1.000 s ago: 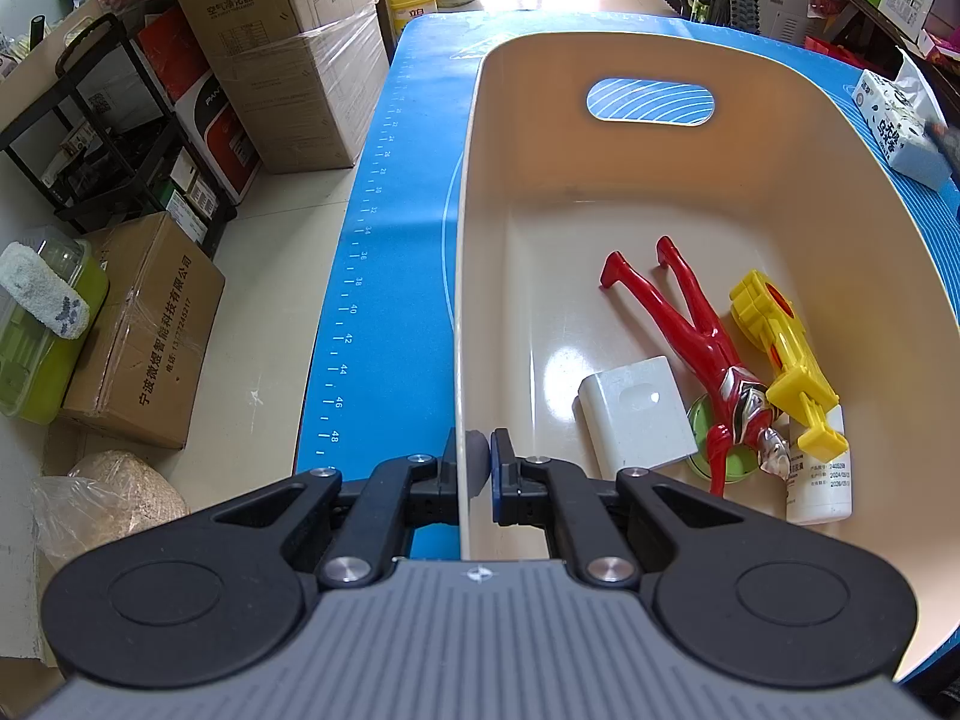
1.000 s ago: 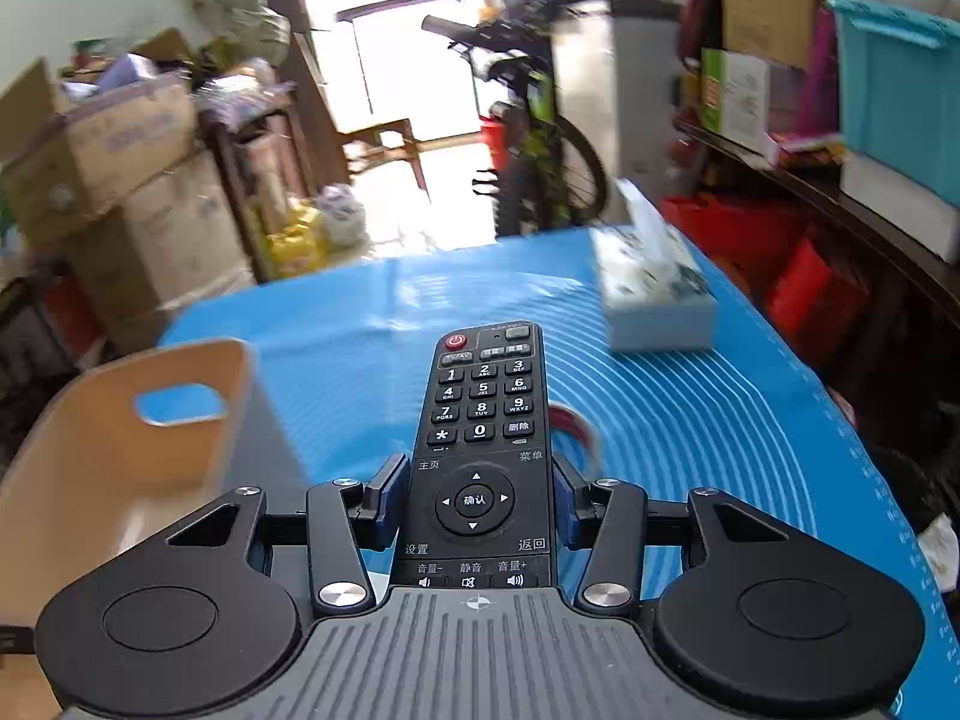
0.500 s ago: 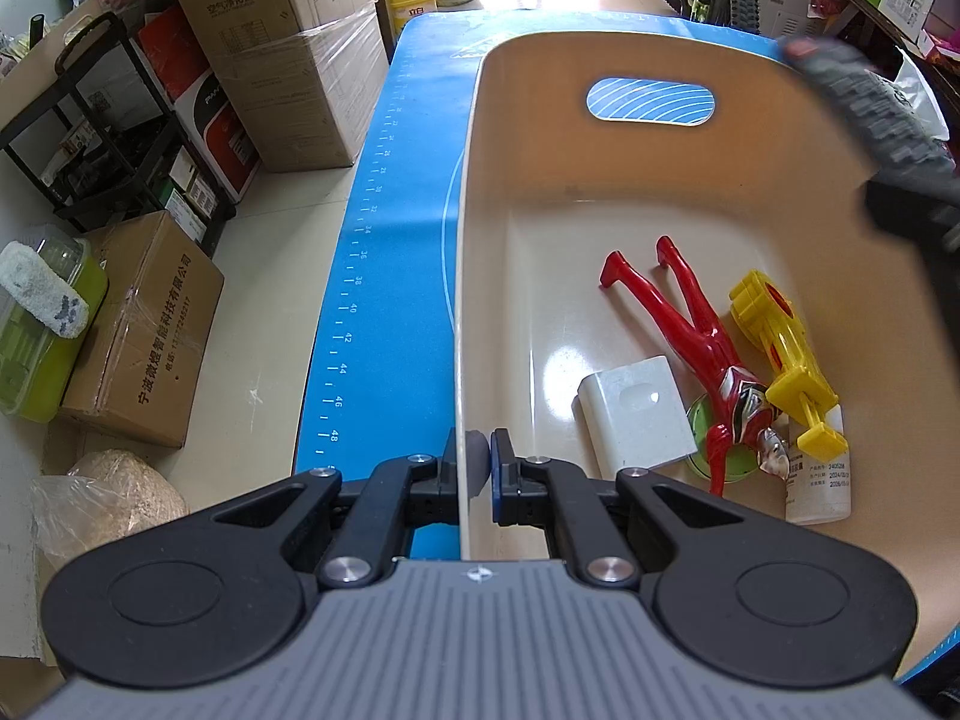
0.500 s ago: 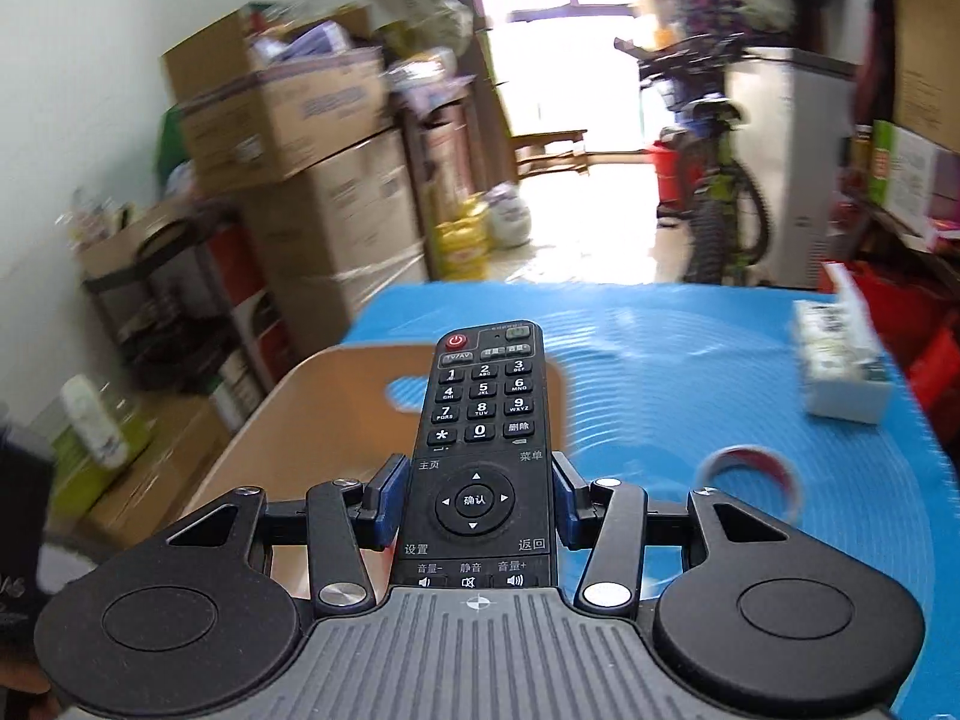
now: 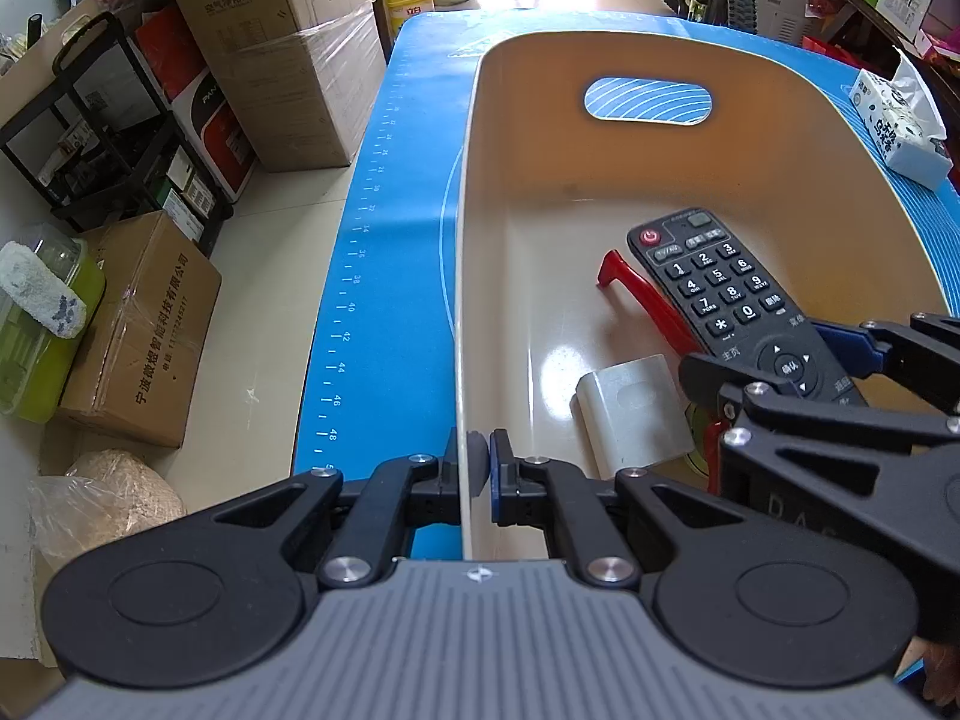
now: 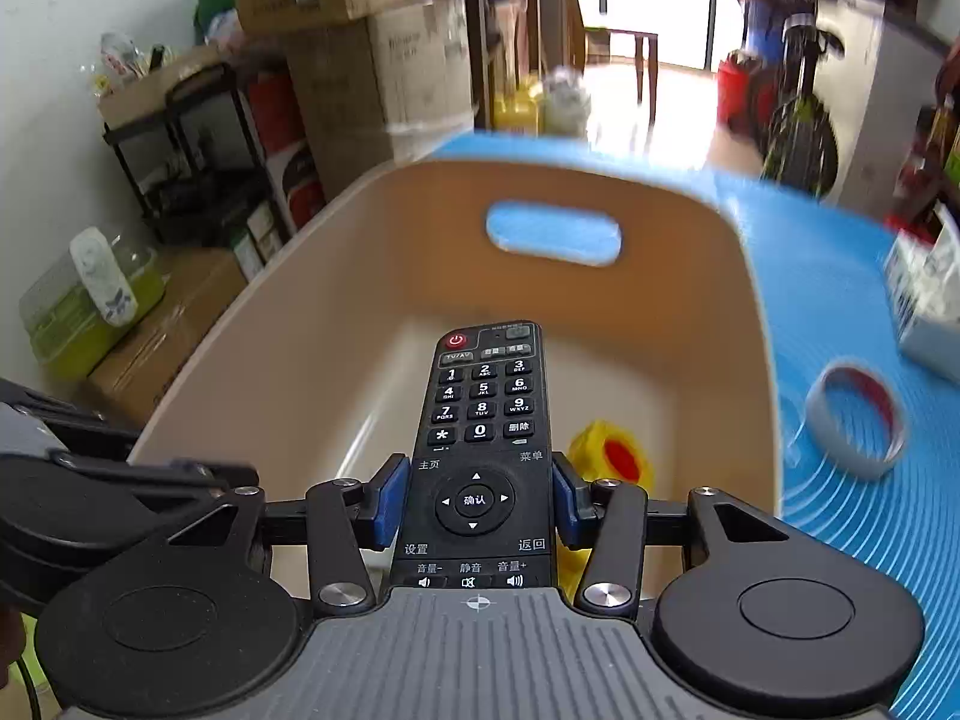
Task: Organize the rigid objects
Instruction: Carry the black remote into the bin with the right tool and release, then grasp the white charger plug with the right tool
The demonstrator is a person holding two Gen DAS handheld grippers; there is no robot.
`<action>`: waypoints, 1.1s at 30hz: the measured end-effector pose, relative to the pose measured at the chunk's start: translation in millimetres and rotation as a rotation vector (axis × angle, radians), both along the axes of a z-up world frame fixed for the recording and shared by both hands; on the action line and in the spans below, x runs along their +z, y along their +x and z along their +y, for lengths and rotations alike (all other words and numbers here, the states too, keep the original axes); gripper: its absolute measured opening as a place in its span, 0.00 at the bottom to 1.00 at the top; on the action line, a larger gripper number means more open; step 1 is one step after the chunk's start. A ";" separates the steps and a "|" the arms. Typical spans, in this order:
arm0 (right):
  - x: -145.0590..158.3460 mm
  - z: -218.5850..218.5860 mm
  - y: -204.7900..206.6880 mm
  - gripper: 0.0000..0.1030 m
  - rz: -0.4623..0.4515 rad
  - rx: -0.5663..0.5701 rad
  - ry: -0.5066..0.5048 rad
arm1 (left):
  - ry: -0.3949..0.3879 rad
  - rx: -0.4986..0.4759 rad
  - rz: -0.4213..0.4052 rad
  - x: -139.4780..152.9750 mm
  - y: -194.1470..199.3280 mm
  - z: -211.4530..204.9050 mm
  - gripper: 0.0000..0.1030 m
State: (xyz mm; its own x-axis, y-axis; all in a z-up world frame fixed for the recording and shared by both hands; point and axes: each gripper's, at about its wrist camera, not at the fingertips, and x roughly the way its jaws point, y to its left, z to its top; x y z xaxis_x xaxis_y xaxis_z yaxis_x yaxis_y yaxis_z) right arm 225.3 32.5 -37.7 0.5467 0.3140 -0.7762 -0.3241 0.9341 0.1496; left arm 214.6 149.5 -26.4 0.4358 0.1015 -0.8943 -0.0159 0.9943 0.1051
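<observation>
1. Beige plastic, smooth and rounded, forms the oval storage bin (image 5: 660, 180) that stands on the blue ruled table mat (image 5: 384, 276); an oblong handle slot (image 5: 648, 100) is cut in its far wall.
2. The left gripper (image 5: 477, 462) has its jaws pressed together on the bin's near-left rim, one pad outside the wall and one inside.
3. The right gripper (image 6: 477, 504) pinches the black rectangular remote control (image 6: 480, 420) by its long sides, the blue pads (image 6: 387, 507) flat against it near the round arrow pad.
4. The remote is held above the bin's inside, its red power button (image 6: 456, 340) toward the far wall; in the left wrist view it hangs over the toys, and whether it touches them cannot be told.
5. On the bin floor lie a red plastic figure (image 5: 648, 300), partly hidden under the remote, a white rectangular block (image 5: 630, 414) just beside it, and a yellow toy (image 6: 606, 450) seen only in the right wrist view.
6. Outside the bin, on the mat to its right, sit a roll of tape with a red core (image 6: 855, 420) and a white printed tissue pack (image 5: 900, 120).
7. Cardboard boxes (image 5: 270, 48) and a black metal rack (image 5: 102, 138) stand on the floor to the left of the table.
</observation>
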 end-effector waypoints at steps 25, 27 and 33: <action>50.6 -72.3 0.1 0.69 -0.056 0.034 0.190 | 0.010 -0.001 0.002 -0.1 1.2 -1.0 0.09; 56.6 -89.8 -0.2 0.71 -0.089 0.018 0.191 | 0.009 0.000 0.001 -0.2 1.2 -1.4 0.09; 45.3 -139.0 3.1 0.73 -0.141 -0.042 0.074 | 0.007 0.001 0.004 0.6 1.4 -1.1 0.09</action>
State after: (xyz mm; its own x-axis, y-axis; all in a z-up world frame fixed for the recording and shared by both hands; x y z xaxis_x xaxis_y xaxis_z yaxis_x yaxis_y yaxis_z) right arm 228.4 -106.5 7.6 0.6626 0.3423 -0.6662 -0.3076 0.9354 0.1747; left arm 215.9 148.4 -25.8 0.4324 0.1081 -0.8952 -0.0163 0.9936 0.1121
